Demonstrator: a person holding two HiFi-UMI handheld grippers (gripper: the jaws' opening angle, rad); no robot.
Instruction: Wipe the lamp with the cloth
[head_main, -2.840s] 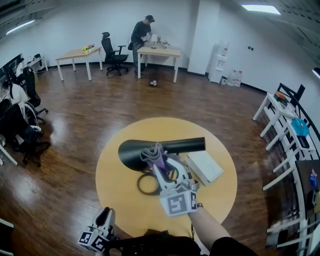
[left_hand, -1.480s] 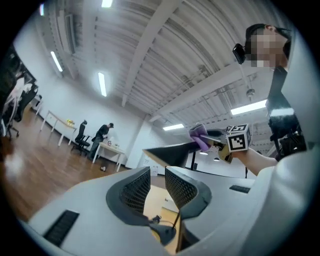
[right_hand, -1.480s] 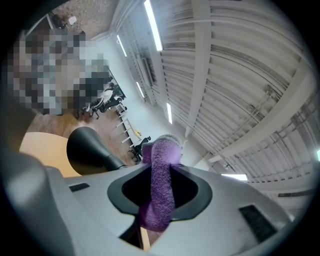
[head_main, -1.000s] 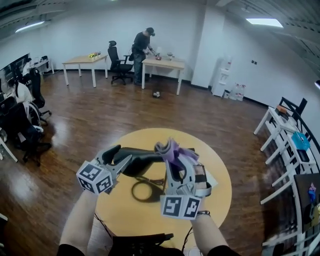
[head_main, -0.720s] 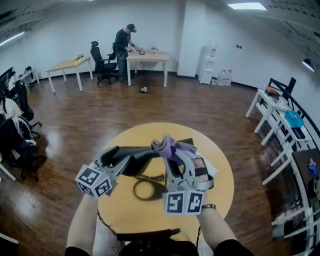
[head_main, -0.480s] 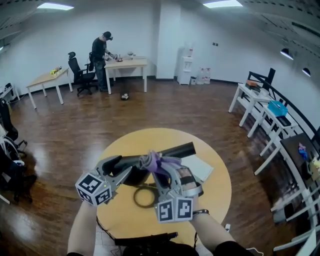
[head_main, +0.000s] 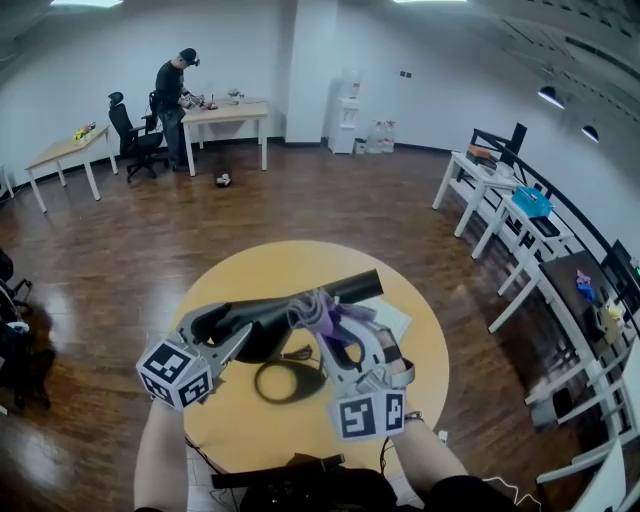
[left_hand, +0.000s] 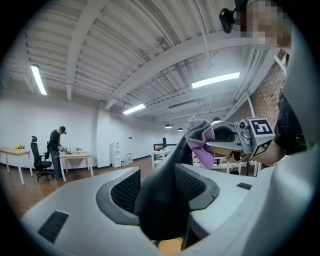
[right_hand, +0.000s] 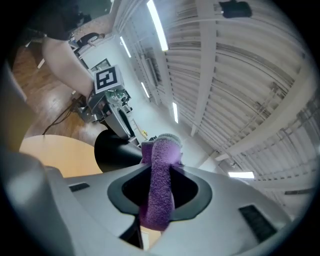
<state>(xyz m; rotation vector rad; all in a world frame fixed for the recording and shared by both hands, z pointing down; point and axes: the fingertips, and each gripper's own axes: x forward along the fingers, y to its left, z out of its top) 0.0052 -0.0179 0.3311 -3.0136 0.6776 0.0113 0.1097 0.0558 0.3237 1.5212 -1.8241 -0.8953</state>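
Note:
A black lamp (head_main: 255, 322) with a wide shade and a long tube hangs just above the round yellow table (head_main: 415, 375). My left gripper (head_main: 222, 330) grips the shade end; its jaws have just been closing, and the lamp's black body (left_hand: 164, 205) fills the gap between its pads. My right gripper (head_main: 325, 318) is shut on a purple cloth (head_main: 318, 308) that rests on the lamp's tube. In the right gripper view the cloth (right_hand: 157, 185) stands upright between the jaws, with the lamp's shade (right_hand: 114, 150) just beyond it. The left gripper view shows the cloth (left_hand: 200, 141) over the tube.
A black cable loop (head_main: 283, 384) lies on the table under the lamp. A flat white box (head_main: 398, 322) lies at the table's right. White desks (head_main: 500, 175) line the right wall. Far off, a person (head_main: 172, 90) stands at a desk beside an office chair (head_main: 125, 130).
The left gripper came up from the lower left and took the lamp's shade end, which has lifted off the table. The right gripper with the cloth has sunk slightly along the tube.

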